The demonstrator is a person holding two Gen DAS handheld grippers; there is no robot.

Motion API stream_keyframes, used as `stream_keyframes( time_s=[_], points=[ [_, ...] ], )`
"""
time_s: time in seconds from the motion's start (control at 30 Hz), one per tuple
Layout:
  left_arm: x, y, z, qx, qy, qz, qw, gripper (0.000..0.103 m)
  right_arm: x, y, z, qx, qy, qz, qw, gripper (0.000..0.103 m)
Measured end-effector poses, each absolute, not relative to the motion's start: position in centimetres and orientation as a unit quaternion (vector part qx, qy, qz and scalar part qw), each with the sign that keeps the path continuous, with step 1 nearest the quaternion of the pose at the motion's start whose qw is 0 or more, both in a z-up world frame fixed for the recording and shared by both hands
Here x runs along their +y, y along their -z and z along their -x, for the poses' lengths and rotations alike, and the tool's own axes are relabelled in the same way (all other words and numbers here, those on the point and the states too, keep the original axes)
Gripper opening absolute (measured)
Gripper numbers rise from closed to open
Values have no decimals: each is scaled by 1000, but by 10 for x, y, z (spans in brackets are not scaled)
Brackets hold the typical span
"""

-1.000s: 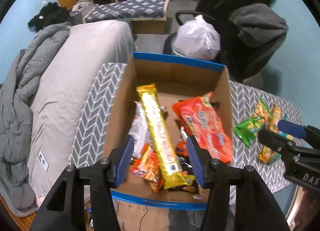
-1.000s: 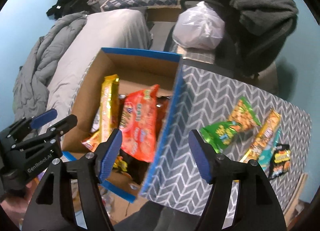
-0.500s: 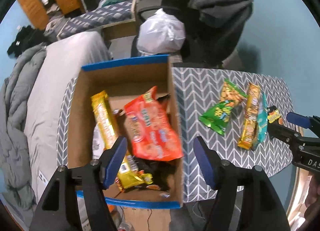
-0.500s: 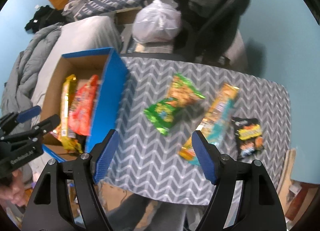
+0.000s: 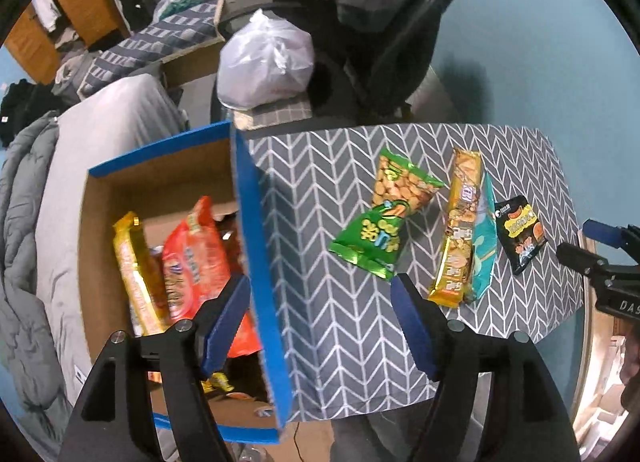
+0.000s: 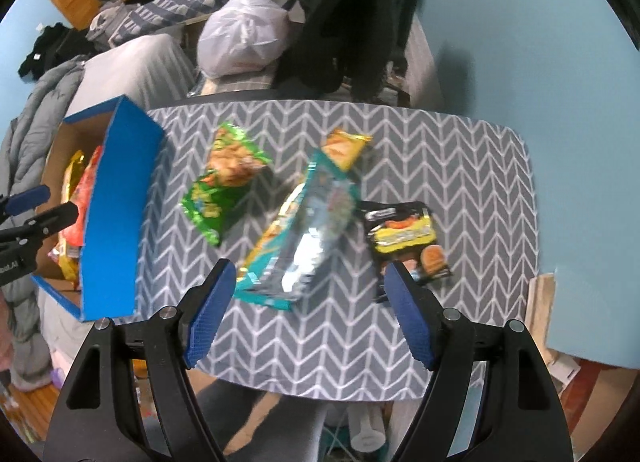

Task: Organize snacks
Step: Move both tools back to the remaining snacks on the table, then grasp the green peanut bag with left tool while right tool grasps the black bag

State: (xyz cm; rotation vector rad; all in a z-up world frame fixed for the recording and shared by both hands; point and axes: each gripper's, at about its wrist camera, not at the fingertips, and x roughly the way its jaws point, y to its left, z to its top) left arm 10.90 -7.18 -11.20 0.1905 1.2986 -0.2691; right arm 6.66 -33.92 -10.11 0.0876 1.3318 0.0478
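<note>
A cardboard box with blue walls (image 5: 260, 262) stands at the left of the chevron-cloth table (image 5: 340, 342) and holds an orange pack (image 5: 196, 258) and a long yellow pack (image 5: 134, 270). On the cloth lie a green peanut pack (image 5: 384, 214), a gold bar pack (image 5: 460, 226), a teal pack (image 5: 484, 246) and a black pack (image 5: 520, 230). My left gripper (image 5: 318, 282) hovers over the box's right wall, its jaws opening with nothing between them. My right gripper (image 6: 308, 267) is open above the teal pack (image 6: 308, 230), not touching it.
Behind the table a white plastic bag (image 5: 264, 62) rests on a chair draped with dark clothes (image 5: 384, 2). A bed with grey covers (image 5: 100, 130) runs along the left. The table's right edge meets a blue wall (image 6: 560, 62).
Both grippers have swept right, away from the box and over the cloth. The left jaws have spread wider. The loose packs now sit in the middle of the right wrist view.
</note>
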Motion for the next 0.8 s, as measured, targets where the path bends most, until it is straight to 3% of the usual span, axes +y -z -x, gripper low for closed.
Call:
stream_keyframes(
  time_s=[0.8],
  points=[
    [-151, 201, -152, 614, 145, -172, 757, 75, -416, 217, -94, 673, -14, -62, 737, 78]
  ],
)
